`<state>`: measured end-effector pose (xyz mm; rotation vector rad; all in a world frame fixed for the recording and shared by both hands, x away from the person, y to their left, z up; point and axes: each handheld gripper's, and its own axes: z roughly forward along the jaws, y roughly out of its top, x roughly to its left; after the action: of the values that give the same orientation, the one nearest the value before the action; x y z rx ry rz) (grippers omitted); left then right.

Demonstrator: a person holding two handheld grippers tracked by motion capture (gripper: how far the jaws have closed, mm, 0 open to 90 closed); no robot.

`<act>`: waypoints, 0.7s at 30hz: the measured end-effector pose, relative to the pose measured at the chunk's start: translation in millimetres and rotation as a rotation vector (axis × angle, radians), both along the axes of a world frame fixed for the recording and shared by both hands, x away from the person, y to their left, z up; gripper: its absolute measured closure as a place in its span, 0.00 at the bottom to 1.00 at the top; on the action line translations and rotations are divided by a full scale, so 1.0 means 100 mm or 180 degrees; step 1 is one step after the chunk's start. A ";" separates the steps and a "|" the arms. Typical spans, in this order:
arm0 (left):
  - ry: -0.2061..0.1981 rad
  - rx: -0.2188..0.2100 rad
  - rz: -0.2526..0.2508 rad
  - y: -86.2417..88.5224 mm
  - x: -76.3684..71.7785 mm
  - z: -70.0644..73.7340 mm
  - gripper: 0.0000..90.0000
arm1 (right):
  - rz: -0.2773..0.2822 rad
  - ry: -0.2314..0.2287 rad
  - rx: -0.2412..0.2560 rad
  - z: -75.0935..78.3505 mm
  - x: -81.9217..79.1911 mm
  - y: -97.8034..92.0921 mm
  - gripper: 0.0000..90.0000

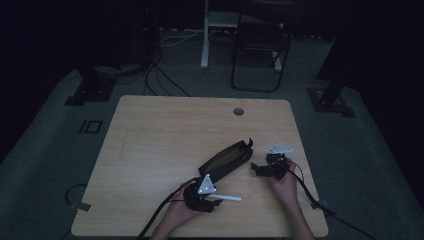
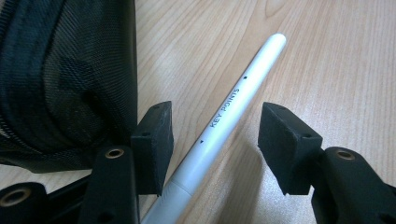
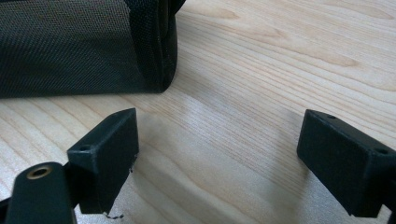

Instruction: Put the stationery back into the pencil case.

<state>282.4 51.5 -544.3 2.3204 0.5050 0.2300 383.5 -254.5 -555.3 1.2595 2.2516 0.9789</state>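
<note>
White pen [image 2: 233,105] flat on tabletop [image 1: 165,135] near front edge, long axis running between wide-open jaws of left claw [image 2: 212,140], ungripped; mesh pouch [image 2: 65,79] beside. Right claw [image 3: 217,154] open, empty.

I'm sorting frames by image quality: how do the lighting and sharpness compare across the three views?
High view: dim and underexposed, with the surroundings of the light wooden table nearly black. Left gripper view: bright, the white pen printed KEY POINTS sharp. Right gripper view: bright, wood grain crisp, soft shadows under the open tool.
</note>
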 end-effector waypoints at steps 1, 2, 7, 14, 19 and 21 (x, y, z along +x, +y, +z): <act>0.0003 0.0004 0.0000 0.00 0.00 -0.01 0.51 | 0.0000 -0.0001 0.0000 0.00 0.00 0.00 0.14; 0.0010 0.0012 -0.0003 -0.01 0.00 -0.01 0.51 | 0.0000 -0.0001 0.0000 0.00 0.00 0.00 0.14; 0.0021 -0.0018 0.0029 -0.01 0.00 -0.03 0.53 | 0.0002 -0.0002 -0.0001 0.00 0.00 0.00 0.14; -0.0011 0.0013 0.0031 0.00 -0.01 -0.02 0.56 | 0.0002 -0.0003 -0.0001 0.00 0.00 0.00 0.14; -0.0009 -0.0008 0.0044 0.02 -0.02 -0.03 0.60 | 0.0000 0.0001 0.0000 0.00 0.00 0.00 0.14; -0.0009 -0.0012 0.0049 0.02 -0.02 -0.03 0.60 | 0.0000 0.0000 0.0000 0.00 0.00 0.00 0.14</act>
<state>280.0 53.5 -546.9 2.3128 0.5217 0.2396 383.6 -254.5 -555.3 1.2594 2.2516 0.9788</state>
